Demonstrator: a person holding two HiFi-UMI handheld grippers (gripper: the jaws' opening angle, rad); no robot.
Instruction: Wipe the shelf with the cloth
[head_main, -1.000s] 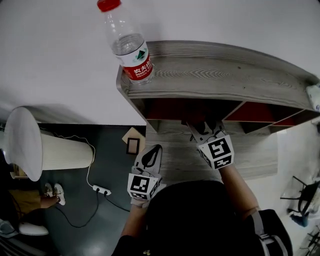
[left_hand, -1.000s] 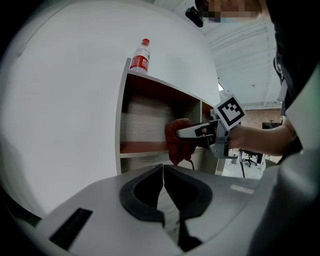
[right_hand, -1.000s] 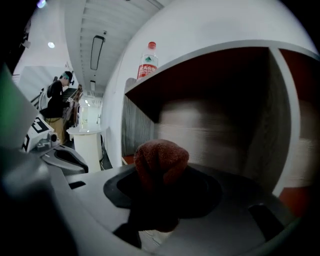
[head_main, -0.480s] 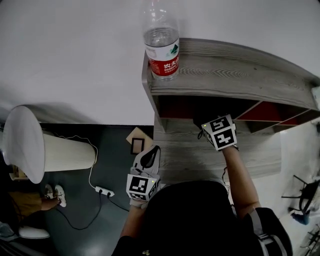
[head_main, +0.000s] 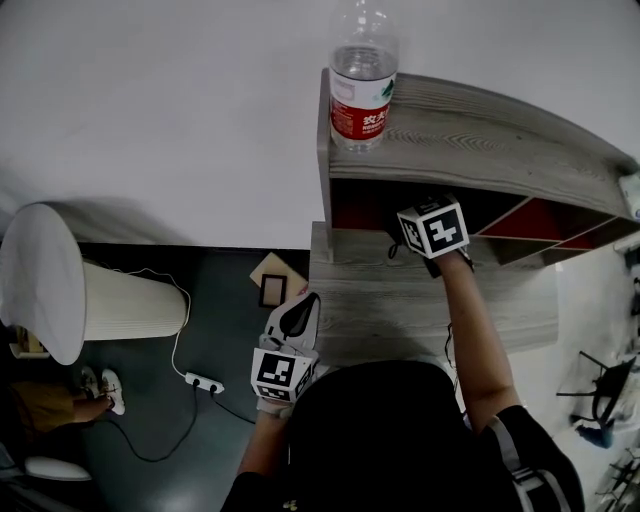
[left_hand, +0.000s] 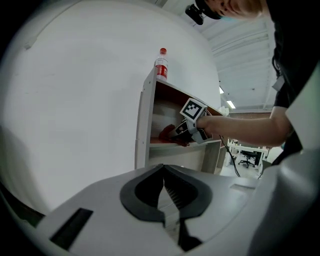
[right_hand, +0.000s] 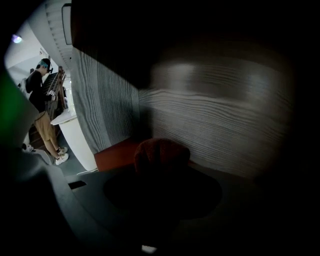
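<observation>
Bottle (head_main: 363, 75), standing at the far left corner on top of the shelf (head_main: 480, 140): red label (head_main: 362, 112) printed with white Chinese characters, too small and too curved around the bottle to read with certainty. From the left gripper view the label shows only as a red band.
</observation>
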